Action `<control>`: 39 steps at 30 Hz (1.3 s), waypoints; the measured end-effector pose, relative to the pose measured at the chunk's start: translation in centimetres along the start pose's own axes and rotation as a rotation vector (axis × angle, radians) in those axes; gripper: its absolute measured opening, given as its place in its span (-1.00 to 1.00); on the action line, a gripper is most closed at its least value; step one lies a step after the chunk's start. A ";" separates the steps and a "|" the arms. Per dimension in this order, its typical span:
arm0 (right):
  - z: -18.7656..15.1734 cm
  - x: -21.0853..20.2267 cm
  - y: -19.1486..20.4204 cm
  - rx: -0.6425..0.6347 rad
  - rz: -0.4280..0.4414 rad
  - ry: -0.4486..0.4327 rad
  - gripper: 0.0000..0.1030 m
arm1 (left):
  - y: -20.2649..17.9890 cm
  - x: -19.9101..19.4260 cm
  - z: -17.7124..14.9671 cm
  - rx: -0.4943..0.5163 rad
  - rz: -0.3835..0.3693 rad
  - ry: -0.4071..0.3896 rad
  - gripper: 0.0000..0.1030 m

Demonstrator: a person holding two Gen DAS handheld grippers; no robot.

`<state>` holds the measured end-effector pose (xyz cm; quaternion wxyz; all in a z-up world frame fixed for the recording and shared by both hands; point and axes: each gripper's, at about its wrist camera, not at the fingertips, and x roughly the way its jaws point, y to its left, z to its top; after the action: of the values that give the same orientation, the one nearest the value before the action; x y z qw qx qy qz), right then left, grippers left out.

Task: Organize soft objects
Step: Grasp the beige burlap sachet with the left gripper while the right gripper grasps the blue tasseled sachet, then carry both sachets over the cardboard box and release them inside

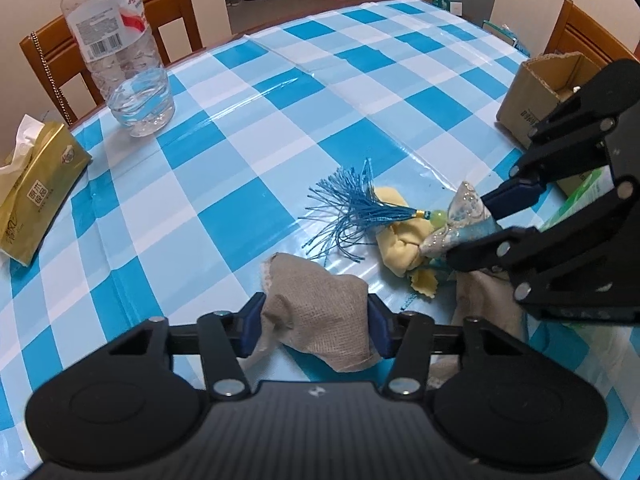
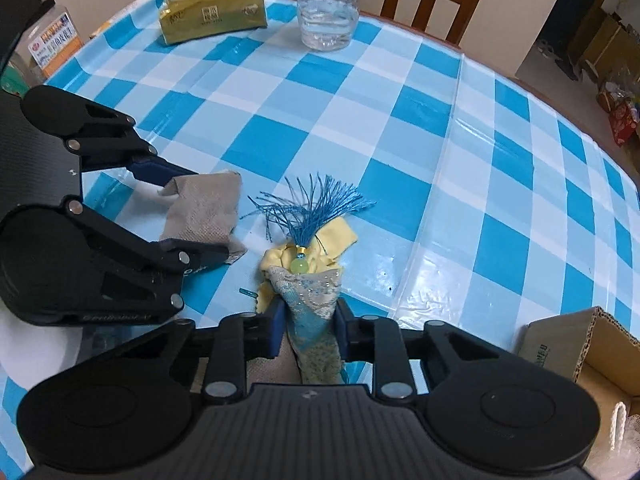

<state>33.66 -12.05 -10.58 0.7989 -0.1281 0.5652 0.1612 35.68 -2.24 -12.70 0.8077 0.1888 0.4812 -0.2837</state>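
Observation:
A grey burlap pouch (image 1: 320, 312) sits squeezed between the pads of my left gripper (image 1: 316, 322); the right wrist view shows the same pouch (image 2: 204, 212) in the left gripper (image 2: 188, 212). My right gripper (image 2: 310, 330) is shut on a blue-and-silver brocade sachet (image 2: 316, 304) with a green bead and a blue tassel (image 2: 312, 208). In the left wrist view the sachet (image 1: 464, 216) is pinched by the right gripper (image 1: 476, 224), its tassel (image 1: 352, 208) spread over a crumpled yellow cloth (image 1: 400, 240) on the checked table.
An open cardboard box (image 1: 536, 92) stands at the right, also seen as the box (image 2: 592, 352) near the right gripper. A water bottle (image 1: 124, 60) and a gold tissue pack (image 1: 36, 188) stand far left. More grey fabric (image 1: 488, 300) lies under the right gripper. Wooden chairs ring the table.

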 end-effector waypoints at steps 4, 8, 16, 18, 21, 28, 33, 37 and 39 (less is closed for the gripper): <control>-0.3 -1.1 -0.3 0.005 0.017 -0.034 -0.55 | 0.0 -0.9 -0.1 0.001 0.003 -0.011 -0.06; -0.5 -2.1 -0.3 0.007 0.031 -0.058 -0.58 | 0.0 -2.0 0.0 0.000 0.014 -0.025 -0.07; -0.9 -4.0 -0.1 0.010 0.035 -0.102 -0.65 | -0.2 -3.9 0.0 0.001 0.030 -0.051 -0.08; -1.0 -4.8 0.0 0.005 0.039 -0.117 -0.67 | -0.2 -4.4 0.0 -0.001 0.031 -0.058 -0.09; -1.1 -5.6 0.1 0.003 0.039 -0.134 -0.72 | -0.3 -5.1 0.0 0.004 0.037 -0.066 -0.09; -1.1 -7.9 0.2 0.010 0.037 -0.175 -0.74 | -0.8 -6.8 0.0 0.025 0.050 -0.085 -0.09; -1.2 -9.8 0.2 0.012 0.030 -0.214 -0.75 | -1.0 -8.1 0.0 0.034 0.058 -0.099 -0.09; -1.3 -11.2 0.2 0.008 0.022 -0.237 -0.75 | -1.2 -9.1 0.0 0.042 0.065 -0.112 -0.09; -1.3 -11.9 0.2 0.007 0.014 -0.246 -0.75 | -1.4 -9.6 0.0 0.044 0.062 -0.114 -0.09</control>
<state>28.79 -13.72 0.18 0.8615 -0.1004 0.4643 0.1794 31.18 -0.63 -4.28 0.8380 0.2050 0.4217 -0.2792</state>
